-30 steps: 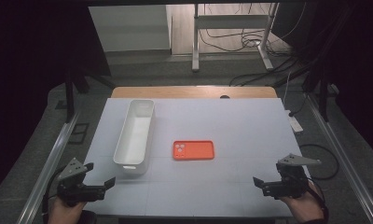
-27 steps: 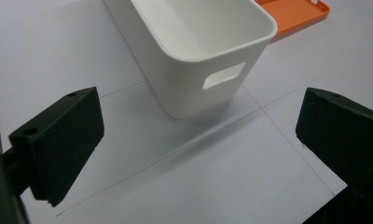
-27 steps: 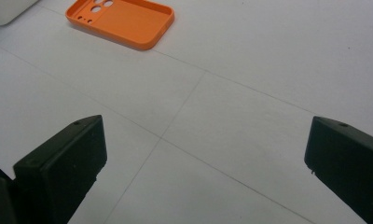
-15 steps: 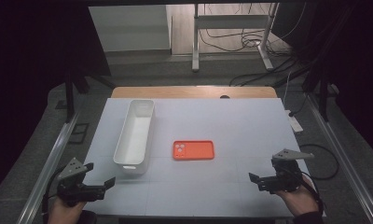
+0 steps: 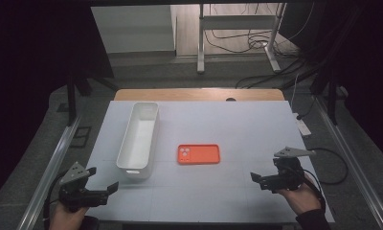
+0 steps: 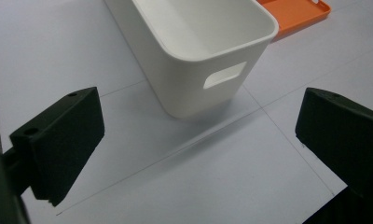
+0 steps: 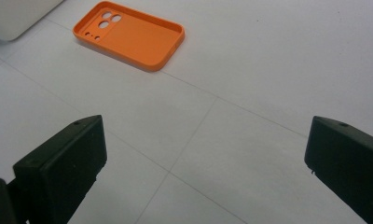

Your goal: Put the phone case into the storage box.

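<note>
Right gripper (image 5: 257, 179), jaws spread wide and empty, faces the flat orange silicone phone case (image 5: 198, 154) lying mid-table, likely lining up a reach. Left gripper (image 5: 108, 189), equally open, waits near the long white plastic bin (image 5: 139, 134) beside the case.

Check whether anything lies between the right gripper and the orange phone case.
Nothing visible does. Bare white table lies between the open right gripper and the phone case; the white bin sits beyond the case, off that path.
</note>
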Demonstrator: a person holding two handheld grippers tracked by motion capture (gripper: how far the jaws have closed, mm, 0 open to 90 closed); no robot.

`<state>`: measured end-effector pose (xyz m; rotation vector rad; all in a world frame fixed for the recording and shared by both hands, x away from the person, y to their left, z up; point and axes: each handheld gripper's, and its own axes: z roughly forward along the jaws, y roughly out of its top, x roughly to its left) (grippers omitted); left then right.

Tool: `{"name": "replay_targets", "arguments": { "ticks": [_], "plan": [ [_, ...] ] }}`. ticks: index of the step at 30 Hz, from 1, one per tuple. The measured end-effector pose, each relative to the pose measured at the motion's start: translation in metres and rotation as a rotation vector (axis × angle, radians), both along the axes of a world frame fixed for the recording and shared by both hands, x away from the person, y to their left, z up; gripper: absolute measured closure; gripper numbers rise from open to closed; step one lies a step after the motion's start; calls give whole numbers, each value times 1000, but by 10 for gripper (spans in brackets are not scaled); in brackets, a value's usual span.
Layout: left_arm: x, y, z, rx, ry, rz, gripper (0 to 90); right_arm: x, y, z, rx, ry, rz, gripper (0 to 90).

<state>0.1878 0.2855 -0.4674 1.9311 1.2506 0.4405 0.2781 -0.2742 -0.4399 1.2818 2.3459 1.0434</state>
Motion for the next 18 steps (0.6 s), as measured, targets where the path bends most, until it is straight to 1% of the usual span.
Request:
{"name": "replay_targets", "arguments": {
  "ticks": [7, 14, 18],
  "plan": [
    [0, 1, 0, -4, 1, 3, 20, 9, 8, 0, 0, 3, 10, 0],
    [0, 1, 0, -6, 3, 4, 20, 15, 13, 0, 1, -10, 22, 0],
    [0, 1, 0, -7, 3, 4, 20, 20, 15, 0, -1, -6, 25, 0]
  ]
}}
